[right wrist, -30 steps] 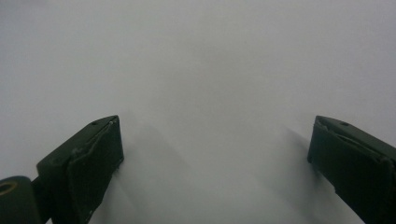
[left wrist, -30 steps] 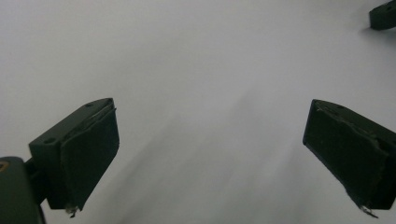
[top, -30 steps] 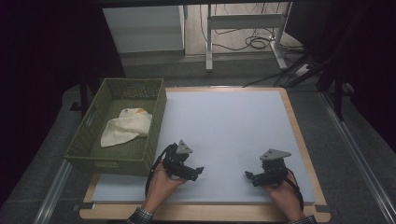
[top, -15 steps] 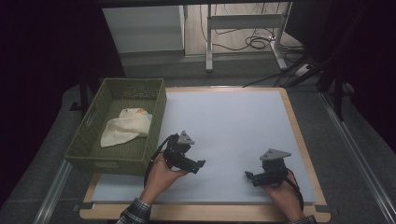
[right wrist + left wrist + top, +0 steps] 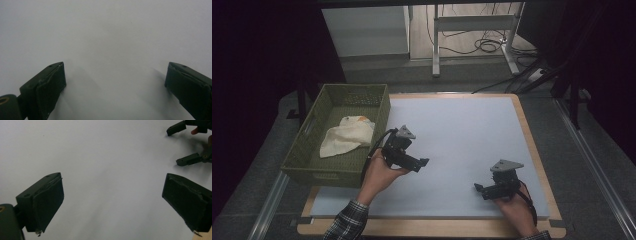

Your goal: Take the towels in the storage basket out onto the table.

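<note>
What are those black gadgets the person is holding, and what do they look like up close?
Each hand carries a black two-jaw gripper. The left gripper and the right gripper each bear a grey three-cornered plate on top, and a dark cable trails from each. Their jaws end in flat, dark rectangular pads. The left arm wears a plaid sleeve.

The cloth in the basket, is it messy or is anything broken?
The cream cloth lies crumpled in the green basket, bunched rather than folded, with a small orange patch near its top edge. Nothing looks broken or spilled. Both tongs, left and right, are open and hold nothing.
</note>
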A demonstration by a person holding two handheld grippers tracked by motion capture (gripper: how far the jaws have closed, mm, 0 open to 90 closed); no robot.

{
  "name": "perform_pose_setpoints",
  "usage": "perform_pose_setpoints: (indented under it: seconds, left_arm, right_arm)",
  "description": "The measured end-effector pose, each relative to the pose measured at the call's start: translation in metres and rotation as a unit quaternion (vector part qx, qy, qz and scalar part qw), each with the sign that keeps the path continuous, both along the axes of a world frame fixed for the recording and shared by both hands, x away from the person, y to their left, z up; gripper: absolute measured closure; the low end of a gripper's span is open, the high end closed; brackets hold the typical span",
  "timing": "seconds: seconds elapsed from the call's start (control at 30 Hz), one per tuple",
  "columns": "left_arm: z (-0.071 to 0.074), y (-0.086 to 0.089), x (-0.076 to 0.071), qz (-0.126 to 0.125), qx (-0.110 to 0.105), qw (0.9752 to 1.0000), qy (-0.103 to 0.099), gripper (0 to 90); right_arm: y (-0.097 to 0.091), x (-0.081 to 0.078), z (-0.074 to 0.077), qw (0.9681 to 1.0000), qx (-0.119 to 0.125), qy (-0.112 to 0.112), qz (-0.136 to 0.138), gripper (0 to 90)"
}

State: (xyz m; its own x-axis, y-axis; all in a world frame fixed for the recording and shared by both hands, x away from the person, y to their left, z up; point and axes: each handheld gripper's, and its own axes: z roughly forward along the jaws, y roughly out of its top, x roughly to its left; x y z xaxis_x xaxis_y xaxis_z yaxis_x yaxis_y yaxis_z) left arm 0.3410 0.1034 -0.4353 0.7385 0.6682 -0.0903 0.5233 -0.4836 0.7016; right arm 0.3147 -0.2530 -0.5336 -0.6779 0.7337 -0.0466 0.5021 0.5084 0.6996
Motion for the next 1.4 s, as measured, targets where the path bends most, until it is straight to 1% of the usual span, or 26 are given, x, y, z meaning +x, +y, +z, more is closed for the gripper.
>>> perform_pose_setpoints:
  seconds: [0.1,0.13,0.23,0.37,0.47,0.73,0.87,1.0,1.2,1.4]
  left_arm:
    - [0.004,0.005,0.003,0.005,-0.001,1.0000,0.001,4.2]
    - [0.006,0.007,0.004,0.009,-0.005,0.9999,0.001,4.2]
    - [0.010,0.013,0.007,0.012,-0.008,0.9999,0.000,4.4]
    - [0.016,0.020,0.010,0.020,-0.007,0.9998,-0.002,4.4]
    - [0.020,0.027,0.012,0.024,-0.011,0.9996,-0.003,4.5]
    - [0.029,0.042,0.019,0.044,-0.001,0.9990,-0.010,4.7]
    - [0.033,0.052,0.022,0.058,0.001,0.9983,-0.011,4.8]
    - [0.037,0.062,0.026,0.070,0.007,0.9974,-0.013,4.8]
    - [0.042,0.080,0.032,0.089,0.004,0.9959,-0.013,4.9]
    - [0.047,0.097,0.037,0.110,0.012,0.9937,-0.021,4.9]
  right_arm:
    - [0.000,0.000,0.000,1.0000,0.000,-0.001,0.001,3.2]
    - [0.000,0.000,0.000,1.0000,0.000,-0.001,0.001,3.2]
    - [0.000,0.000,0.000,1.0000,-0.001,-0.001,0.001,3.2]
    - [0.000,0.000,0.000,1.0000,-0.001,-0.001,0.001,3.2]
    - [0.000,0.000,0.000,1.0000,-0.001,-0.001,0.001,3.2]
    - [0.000,0.000,0.000,1.0000,0.000,-0.001,0.001,3.2]
    - [0.000,0.000,0.000,1.0000,0.001,-0.001,0.000,3.2]
    - [0.000,0.000,0.000,1.0000,0.001,-0.001,0.000,3.2]
    - [0.000,0.000,0.000,1.0000,0.001,-0.001,0.000,3.2]
    - [0.000,0.000,0.000,1.0000,0.001,-0.001,0.000,3.2]
